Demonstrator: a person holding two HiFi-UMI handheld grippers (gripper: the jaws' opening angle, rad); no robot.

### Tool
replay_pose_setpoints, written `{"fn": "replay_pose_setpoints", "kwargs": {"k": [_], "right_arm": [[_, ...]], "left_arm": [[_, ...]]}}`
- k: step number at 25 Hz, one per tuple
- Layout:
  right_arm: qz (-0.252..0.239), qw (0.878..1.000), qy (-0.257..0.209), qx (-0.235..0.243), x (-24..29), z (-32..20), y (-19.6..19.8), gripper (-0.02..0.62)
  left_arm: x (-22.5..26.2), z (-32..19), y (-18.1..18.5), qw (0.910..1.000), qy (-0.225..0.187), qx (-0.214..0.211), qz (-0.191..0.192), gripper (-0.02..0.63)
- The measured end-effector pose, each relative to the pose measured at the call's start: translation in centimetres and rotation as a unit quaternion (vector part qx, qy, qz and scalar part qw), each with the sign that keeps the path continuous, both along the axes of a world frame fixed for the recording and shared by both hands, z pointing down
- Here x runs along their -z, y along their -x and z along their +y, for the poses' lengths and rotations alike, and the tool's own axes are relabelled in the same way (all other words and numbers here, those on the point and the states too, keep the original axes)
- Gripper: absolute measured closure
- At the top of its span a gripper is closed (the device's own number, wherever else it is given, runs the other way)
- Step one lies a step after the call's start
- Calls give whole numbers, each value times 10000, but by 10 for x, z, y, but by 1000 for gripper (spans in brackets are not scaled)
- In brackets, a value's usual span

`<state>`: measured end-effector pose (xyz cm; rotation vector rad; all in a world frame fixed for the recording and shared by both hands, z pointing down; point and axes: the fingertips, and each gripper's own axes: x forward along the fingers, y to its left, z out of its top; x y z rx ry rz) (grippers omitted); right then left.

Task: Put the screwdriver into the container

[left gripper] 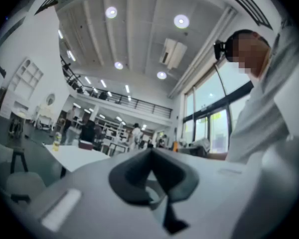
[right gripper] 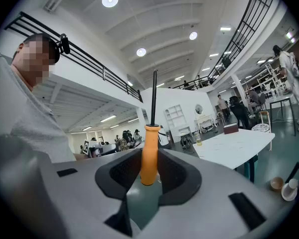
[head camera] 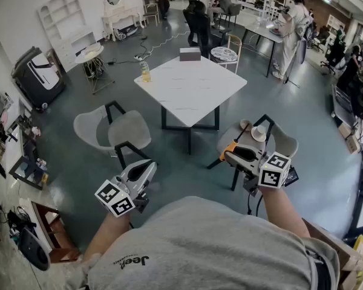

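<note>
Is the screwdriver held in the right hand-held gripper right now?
Held: the screwdriver has its orange handle clamped in the right hand-held gripper.

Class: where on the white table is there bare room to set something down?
The white table is bare across its middle and near corner. Taken: the left corner, by the bottle, and the far corner, by the dark box.

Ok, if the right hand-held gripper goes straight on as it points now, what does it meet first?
Nothing near, it seems: the right hand-held gripper, shut on the screwdriver, points into open room; the table lies off to its right. Depth is unclear.
</note>
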<state>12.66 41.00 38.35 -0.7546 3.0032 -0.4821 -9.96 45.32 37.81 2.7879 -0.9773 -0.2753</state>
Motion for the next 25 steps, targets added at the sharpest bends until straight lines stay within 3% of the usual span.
{"fn": "replay_pose_setpoints", "kwargs": {"k": [14, 25], "right_arm": [[-58, 9999, 67, 130, 4, -13, -12, 489], [5, 9998, -6, 203, 4, -20, -57, 489]], "left_arm": [[1, -11, -16, 9999, -28, 113, 20, 603], [5, -26, -65, 9999, -59, 94, 3, 603]]}}
